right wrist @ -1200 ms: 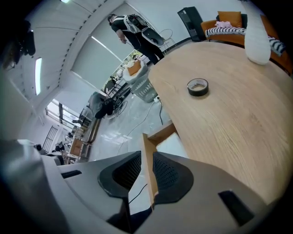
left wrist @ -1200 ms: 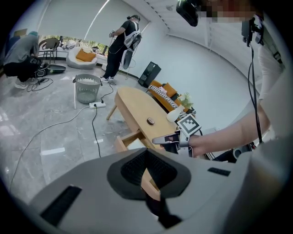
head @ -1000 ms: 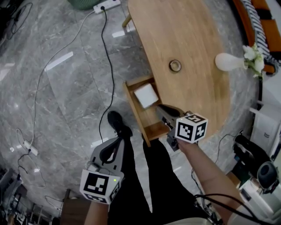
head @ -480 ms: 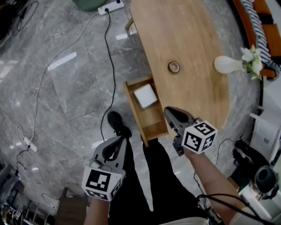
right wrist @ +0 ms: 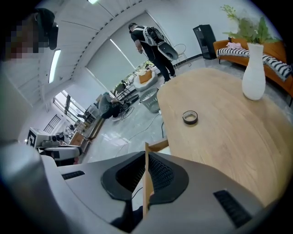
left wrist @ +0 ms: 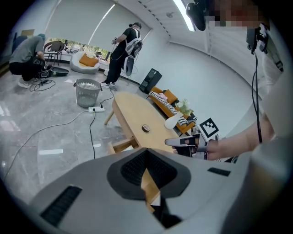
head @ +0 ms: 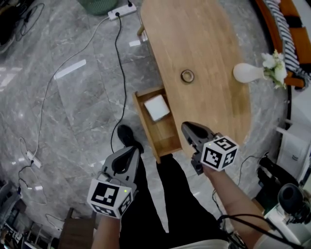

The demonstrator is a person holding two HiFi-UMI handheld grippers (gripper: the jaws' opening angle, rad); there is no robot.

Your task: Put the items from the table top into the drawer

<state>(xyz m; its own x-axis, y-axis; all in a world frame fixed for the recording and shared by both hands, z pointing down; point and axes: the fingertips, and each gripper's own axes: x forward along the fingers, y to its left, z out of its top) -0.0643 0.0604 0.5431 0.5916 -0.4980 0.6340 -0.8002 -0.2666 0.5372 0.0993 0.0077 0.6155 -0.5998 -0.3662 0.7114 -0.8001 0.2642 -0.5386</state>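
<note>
Clenched empty, the right gripper (head: 188, 129) is being held before the tape (head: 187, 76) ahead, likely light, rigid, grippable by its rim.

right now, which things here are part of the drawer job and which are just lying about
Job: tape roll on the table; open drawer; white box already inside it.
Lying about: vase, likely staying; power strip on the floor.

Box (head: 157, 107) in drawer (head: 168, 136), tape ring (head: 187, 76) on table (head: 204, 39)

Tiny ring (head: 187, 76), perhaps tape; unclear.
</note>
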